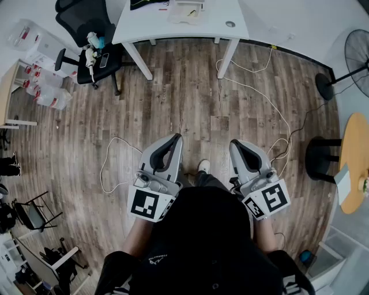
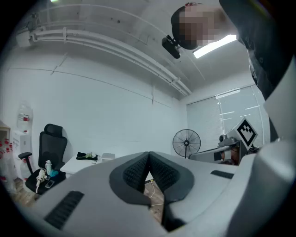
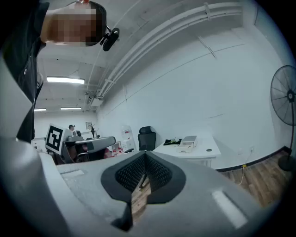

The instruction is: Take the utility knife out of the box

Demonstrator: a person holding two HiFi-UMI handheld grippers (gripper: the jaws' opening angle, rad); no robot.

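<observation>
A pale box [image 1: 186,11] lies on the white table [image 1: 150,26] at the far side of the room; it also shows as the box [image 3: 188,143] in the right gripper view and the box [image 2: 107,157] in the left gripper view. No utility knife can be seen. I stand well back from the table over the wooden floor. My left gripper [image 1: 176,138] and right gripper [image 1: 234,144] point level toward the table, side by side. The left gripper [image 2: 149,154] is shut with nothing between its pads, and so is the right gripper [image 3: 144,155].
A black office chair [image 1: 86,31] with items on its seat stands left of the table. White cables [image 1: 259,98] trail over the floor ahead. A standing fan [image 1: 354,55] and a round wooden table [image 1: 354,161] are at the right. Water jugs [image 1: 46,86] sit at the left.
</observation>
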